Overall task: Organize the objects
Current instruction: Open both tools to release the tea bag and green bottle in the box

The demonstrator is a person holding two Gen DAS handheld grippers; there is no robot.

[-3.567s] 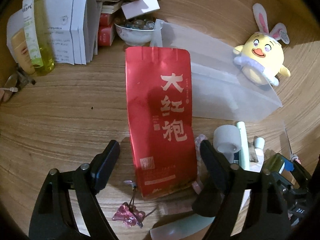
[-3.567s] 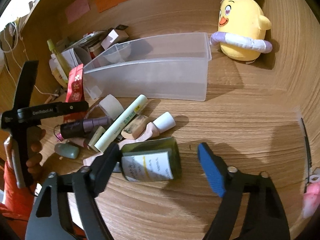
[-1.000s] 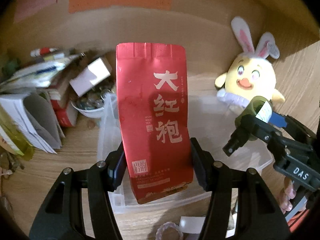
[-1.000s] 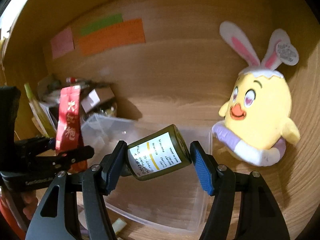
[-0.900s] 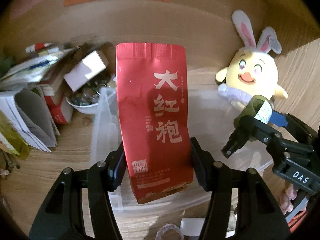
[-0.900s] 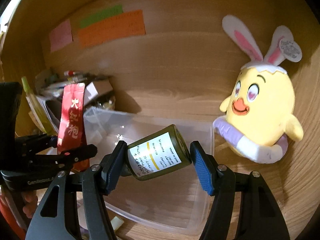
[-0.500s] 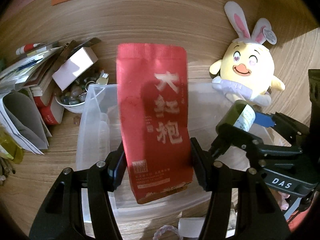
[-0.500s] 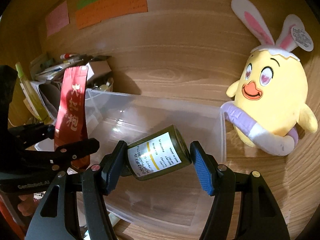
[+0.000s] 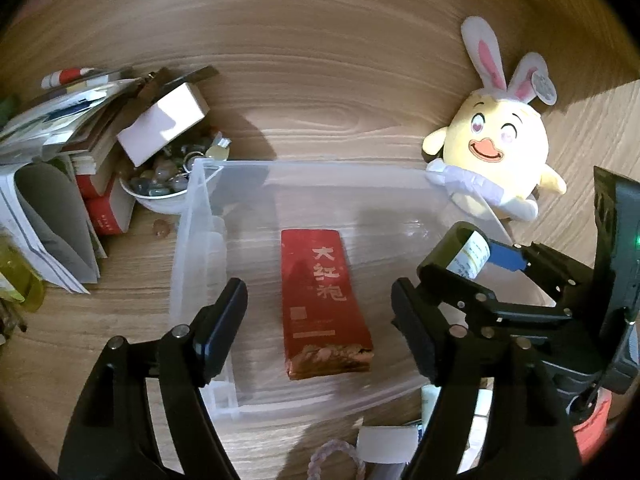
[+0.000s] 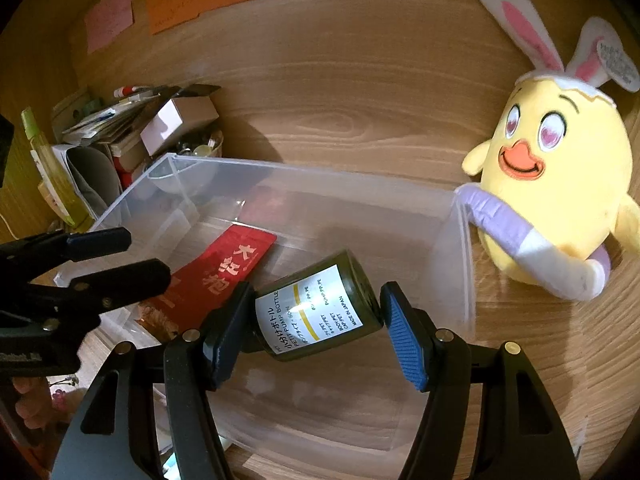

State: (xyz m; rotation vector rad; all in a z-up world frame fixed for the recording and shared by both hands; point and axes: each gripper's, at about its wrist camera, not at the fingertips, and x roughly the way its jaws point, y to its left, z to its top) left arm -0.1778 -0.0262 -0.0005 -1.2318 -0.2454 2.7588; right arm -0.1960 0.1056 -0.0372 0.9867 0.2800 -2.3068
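A red tea packet (image 9: 324, 300) lies flat on the floor of the clear plastic bin (image 9: 312, 164), white characters facing up. My left gripper (image 9: 318, 308) hovers above it with its jaws opening; the pads stand clear of the packet on both sides. My right gripper (image 10: 314, 314) is shut on a dark green pump bottle (image 10: 320, 300) with a white label, held tilted over the bin's (image 10: 320, 174) right half. In the right wrist view the packet (image 10: 224, 268) shows past the left gripper (image 10: 120, 258). The bottle (image 9: 460, 256) also appears at the right of the left wrist view.
A yellow plush chick (image 9: 496, 148) with rabbit ears leans against the bin's far right corner. Left of the bin are a bowl of stones (image 9: 160, 184), a white box (image 9: 164, 128) and stacked books and papers (image 9: 60, 160). Small loose items (image 9: 384, 444) lie in front of the bin.
The left jaws have parted and the red packet, held upright between them before, now lies flat in the bin. The right gripper with the bottle has sunk lower over the bin.
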